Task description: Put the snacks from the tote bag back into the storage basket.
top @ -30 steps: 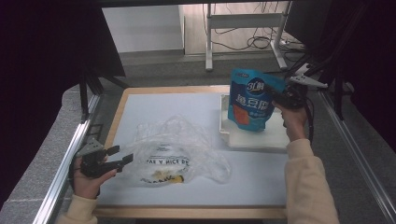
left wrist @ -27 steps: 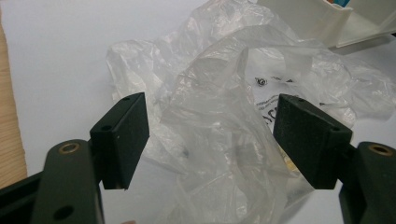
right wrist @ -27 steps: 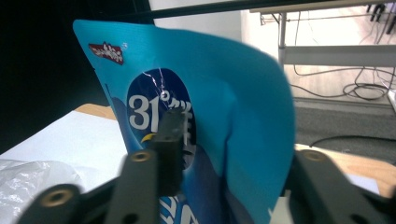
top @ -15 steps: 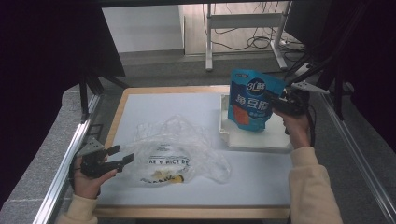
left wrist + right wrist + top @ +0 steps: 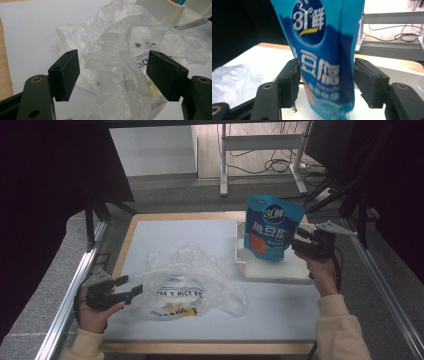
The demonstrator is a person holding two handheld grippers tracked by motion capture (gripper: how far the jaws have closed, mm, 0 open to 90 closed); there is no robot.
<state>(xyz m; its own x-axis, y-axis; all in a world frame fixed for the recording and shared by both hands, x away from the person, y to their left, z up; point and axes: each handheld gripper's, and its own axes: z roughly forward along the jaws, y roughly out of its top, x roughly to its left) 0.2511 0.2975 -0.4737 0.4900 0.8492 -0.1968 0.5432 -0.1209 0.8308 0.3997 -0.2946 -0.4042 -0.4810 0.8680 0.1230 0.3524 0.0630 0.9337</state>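
A blue pouch [image 5: 270,225] with white print stands upright in a white tray [image 5: 270,270] at the right of the table. My right gripper [image 5: 296,241] sits level at the pouch's right edge. Its jaws have just been opening, and in the right gripper view the pouch [image 5: 322,37] stands between the spread pads of the right gripper [image 5: 325,80] without being squeezed. A crumpled clear plastic bag [image 5: 190,275] with black print lies on the white mat. My left gripper [image 5: 129,286] rests open at the bag's left edge. In the left gripper view a fold of the bag [image 5: 117,50] rises between the wide jaws of the left gripper [image 5: 113,72].
The white mat [image 5: 165,235] covers a wooden tabletop with metal rails [image 5: 65,305] along both sides. A corner of the tray [image 5: 172,12] lies beyond the bag. A metal table frame [image 5: 260,142] and cables stand on the floor behind.
The right gripper has let go of the pouch's upper right corner, opened its jaws and moved down along the pouch's right side. The pouch stays upright. The left gripper has not moved.
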